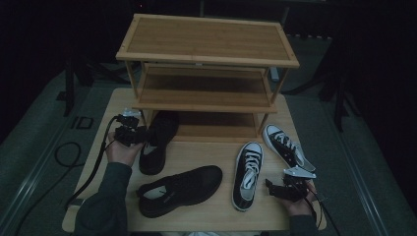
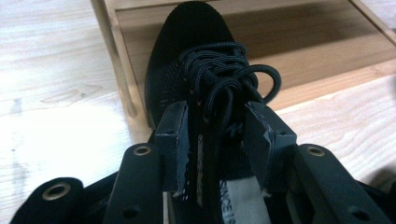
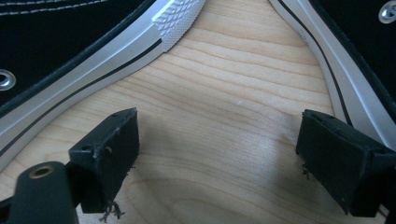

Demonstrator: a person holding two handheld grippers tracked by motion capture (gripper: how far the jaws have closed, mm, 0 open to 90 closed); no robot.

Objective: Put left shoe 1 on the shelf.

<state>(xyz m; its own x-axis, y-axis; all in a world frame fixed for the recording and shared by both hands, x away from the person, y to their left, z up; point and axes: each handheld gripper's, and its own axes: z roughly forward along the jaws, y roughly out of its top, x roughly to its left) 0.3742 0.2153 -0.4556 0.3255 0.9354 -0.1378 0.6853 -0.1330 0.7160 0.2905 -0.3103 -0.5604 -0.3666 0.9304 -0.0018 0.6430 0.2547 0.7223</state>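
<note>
Our left gripper has its jaws apart around the tongue of the black shoe, whose toe sits at twelve o'clock inside the rack's bottom shelf. Pulling away carelessly, we could snag the laces. Our right gripper gapes empty between the sneakers.

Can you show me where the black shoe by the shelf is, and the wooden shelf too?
black shoe (image 2: 191, 42): left gripper view, on its toe.
wooden shelf (image 1: 206, 39): high view, on its top board.
</note>
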